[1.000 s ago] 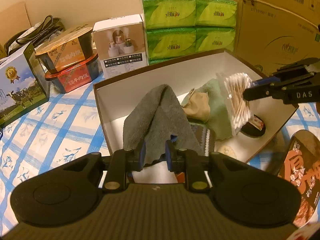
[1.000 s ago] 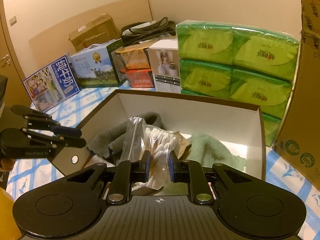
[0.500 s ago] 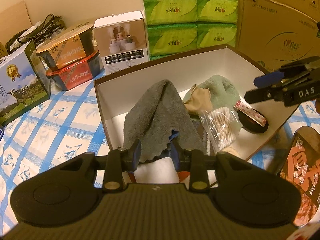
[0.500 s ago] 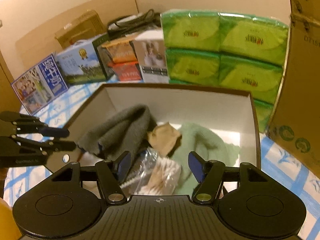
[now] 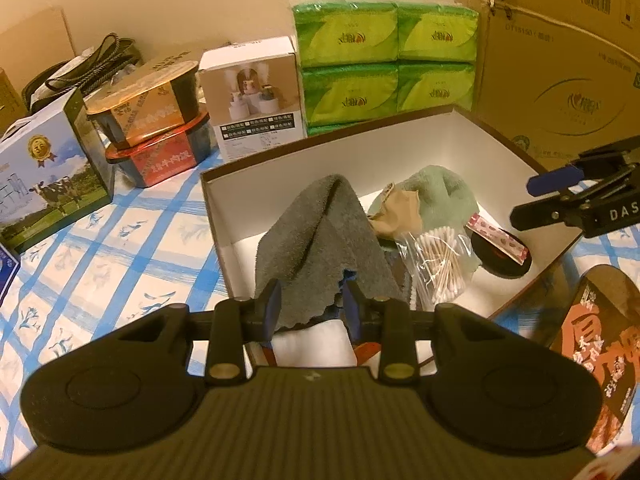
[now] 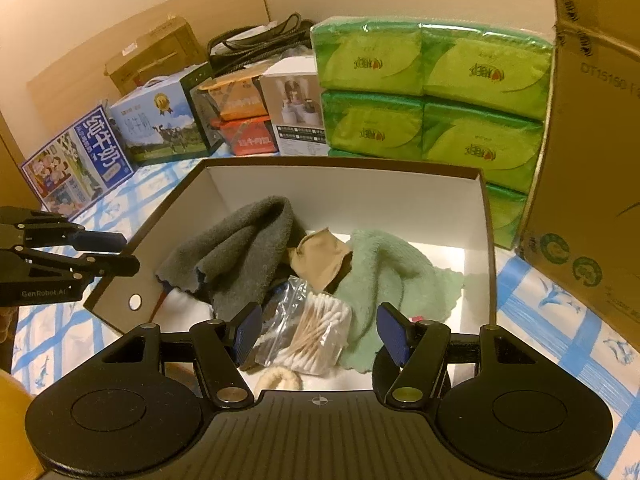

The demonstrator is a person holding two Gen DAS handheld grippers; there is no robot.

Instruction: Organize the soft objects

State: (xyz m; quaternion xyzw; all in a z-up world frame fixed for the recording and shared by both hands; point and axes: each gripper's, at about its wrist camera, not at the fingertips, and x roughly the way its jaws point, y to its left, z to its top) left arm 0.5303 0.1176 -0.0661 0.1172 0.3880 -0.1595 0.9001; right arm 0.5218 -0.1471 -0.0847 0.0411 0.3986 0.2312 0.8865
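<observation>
Now the right tool (image 6: 318,332) stands with its jaws wide and released, having just been opening, and the clear plastic bag of cotton swabs (image 6: 308,334) lies loose in the gap just ahead of them, touched by neither pad, on the floor of the white cardboard box with the brown rim (image 6: 344,166). The left tool (image 5: 312,306) has also just been opening; its jaws are only partly parted, with the scalloped hem of the grey terry cloth (image 5: 320,240) hanging between them, and whether the pads pinch it cannot be told. Beyond the right tool sit a tan crumpled fabric piece (image 6: 320,256) and, ahead to the right, a mint-green fluffy towel (image 6: 384,268).

The likely trouble (a judgement only): if the left tool lifts with such a shallow bite on the hem, the cloth may slip free, or drag the swab bag beside it and tip it out of place.
</observation>
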